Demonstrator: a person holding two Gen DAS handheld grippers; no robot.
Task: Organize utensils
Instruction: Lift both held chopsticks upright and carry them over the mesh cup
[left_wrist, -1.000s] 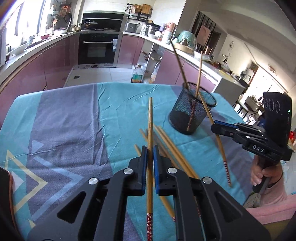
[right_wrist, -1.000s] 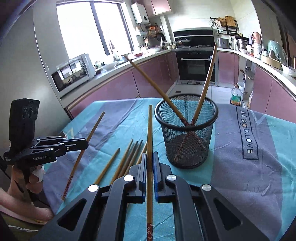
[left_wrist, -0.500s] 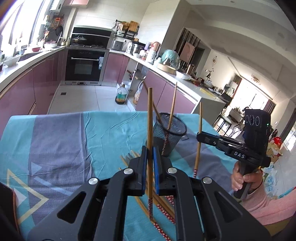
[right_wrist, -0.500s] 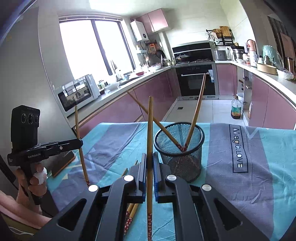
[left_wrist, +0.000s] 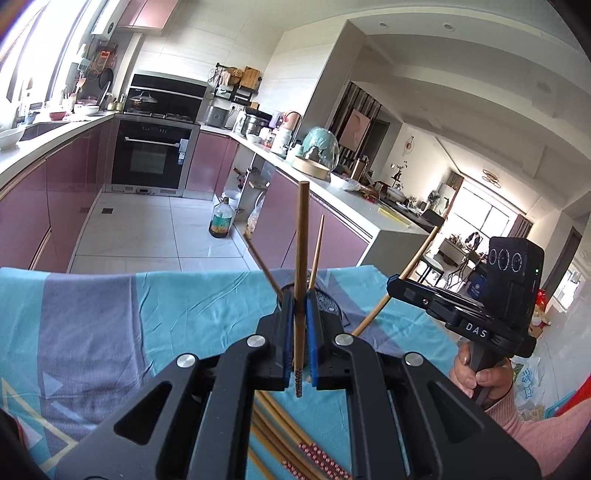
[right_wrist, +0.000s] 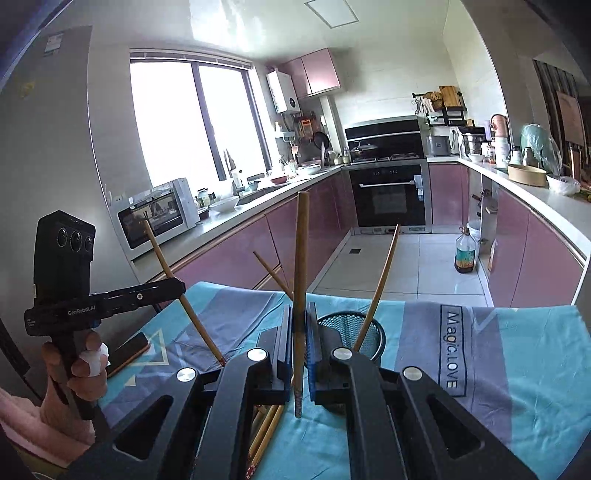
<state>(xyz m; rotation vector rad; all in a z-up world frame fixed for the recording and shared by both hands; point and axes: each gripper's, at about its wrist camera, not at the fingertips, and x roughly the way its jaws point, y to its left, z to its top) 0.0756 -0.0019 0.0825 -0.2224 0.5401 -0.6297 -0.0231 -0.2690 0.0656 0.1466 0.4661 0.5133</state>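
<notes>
— What has moved since a second ago?

— Both grippers have come up off the table. The left gripper held its chopstick low over the cloth then; now that stick stands nearly upright, its patterned tip hanging clear above the loose chopsticks lying at the near edge of the table. The right gripper has lifted the same way, and its own chopstick now points up too.

— Are the fingers spread or pressed together?

— Pressed together on both. The left gripper's blue pads pinch the stick about midway along its length. The right gripper's blue pads do likewise on its stick.

— And the holder?

— The black mesh cup sits on the teal and grey tablecloth, towards the far edge, just behind the right gripper's fingers. Two chopsticks lean in it, one to the left, one to the right. From the left wrist view the cup is mostly hidden behind the fingers.

— Anything else on the cloth?

— A dark phone-like slab by the left edge, near the hand that grips the left handle.
</notes>
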